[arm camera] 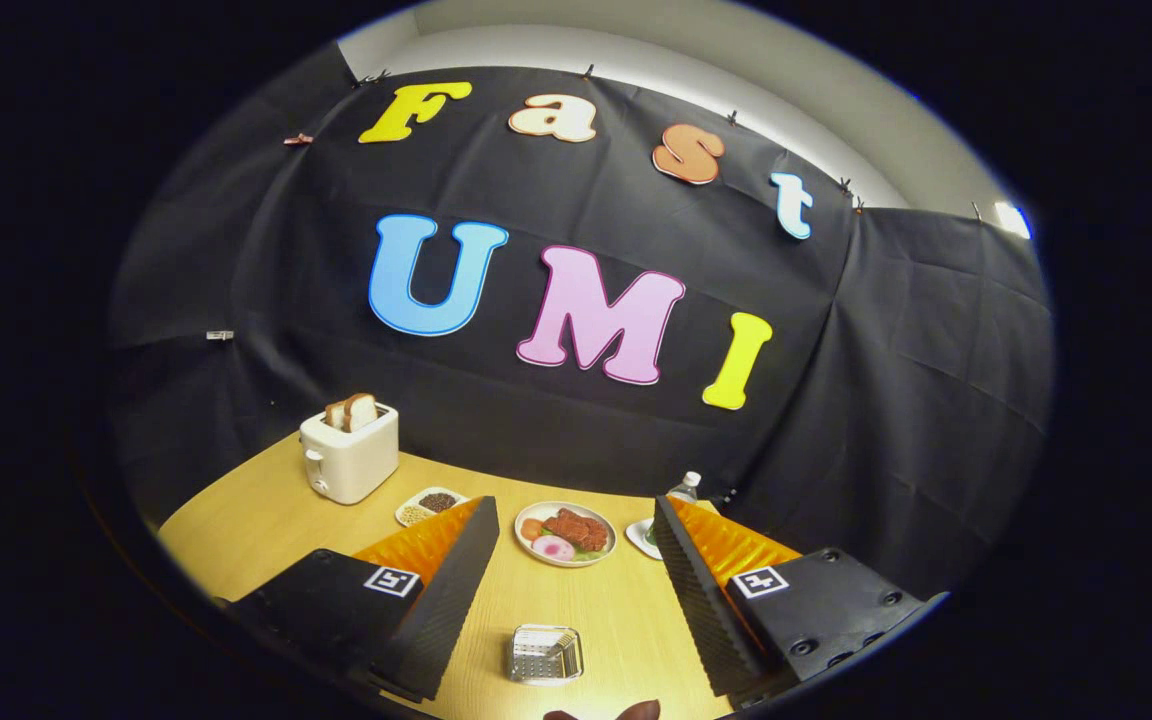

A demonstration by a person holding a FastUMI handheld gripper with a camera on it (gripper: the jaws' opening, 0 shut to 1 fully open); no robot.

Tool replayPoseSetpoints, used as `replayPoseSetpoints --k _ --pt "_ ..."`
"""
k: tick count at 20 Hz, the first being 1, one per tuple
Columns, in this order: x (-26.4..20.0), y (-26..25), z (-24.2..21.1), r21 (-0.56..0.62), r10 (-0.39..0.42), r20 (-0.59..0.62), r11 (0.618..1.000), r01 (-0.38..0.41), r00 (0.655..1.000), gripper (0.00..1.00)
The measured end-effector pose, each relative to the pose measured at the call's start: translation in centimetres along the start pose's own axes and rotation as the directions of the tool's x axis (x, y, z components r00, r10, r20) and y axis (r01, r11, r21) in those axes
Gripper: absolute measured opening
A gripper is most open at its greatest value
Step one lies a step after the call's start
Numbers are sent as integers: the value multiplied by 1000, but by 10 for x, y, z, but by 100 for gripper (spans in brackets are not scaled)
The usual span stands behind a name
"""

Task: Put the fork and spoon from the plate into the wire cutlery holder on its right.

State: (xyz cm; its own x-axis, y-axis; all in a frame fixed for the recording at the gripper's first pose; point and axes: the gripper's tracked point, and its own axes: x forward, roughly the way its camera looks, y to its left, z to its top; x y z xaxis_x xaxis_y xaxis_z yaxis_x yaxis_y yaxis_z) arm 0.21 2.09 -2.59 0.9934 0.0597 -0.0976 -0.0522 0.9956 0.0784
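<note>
On the wooden table (pixel 266 520) we're looking down between the gripper (pixel 568 535) fingers, spread wide with nothing between them. Back by the black cloth wall stands a white toaster (pixel 349 455) with bread slices poking out. Just beyond the fingertips sits a round plate (pixel 565 533) of food, but I cannot make out a fork or spoon on it. Down between the fingers, close in, sits the wire cutlery holder (pixel 545 654). A small seasoning dish (pixel 428 505) sits near the toaster, and a bottle (pixel 684 488) peeks behind the right finger.
</note>
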Motion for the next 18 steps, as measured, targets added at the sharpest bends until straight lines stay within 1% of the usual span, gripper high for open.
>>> replayPoseSetpoints --k 2,3,4,6,7,9,10,12,13,15,16,18 --pt "-1 25 -17 35 73 -63 997 -71 995 97" --pt "-3 39 -28 62 118 -111 992 -111 987 97" --pt "-4 56 -44 94 163 -166 984 -149 973 97" --pt "-9 87 -78 148 244 -285 967 -209 927 97" --pt "-12 101 -97 168 278 -344 958 -232 897 95" --pt "-20 128 -135 204 339 -459 940 -274 821 92" --pt "-24 140 -155 229 364 -510 931 -285 780 91" --pt "-26 162 -190 279 392 -596 920 -277 701 82" --pt "-25 172 -206 295 397 -631 917 -268 667 73" --pt "-23 188 -236 322 404 -689 914 -244 602 64" --pt "-21 193 -251 328 398 -715 917 -227 575 60" --pt "-19 198 -276 311 365 -765 931 -191 531 58"
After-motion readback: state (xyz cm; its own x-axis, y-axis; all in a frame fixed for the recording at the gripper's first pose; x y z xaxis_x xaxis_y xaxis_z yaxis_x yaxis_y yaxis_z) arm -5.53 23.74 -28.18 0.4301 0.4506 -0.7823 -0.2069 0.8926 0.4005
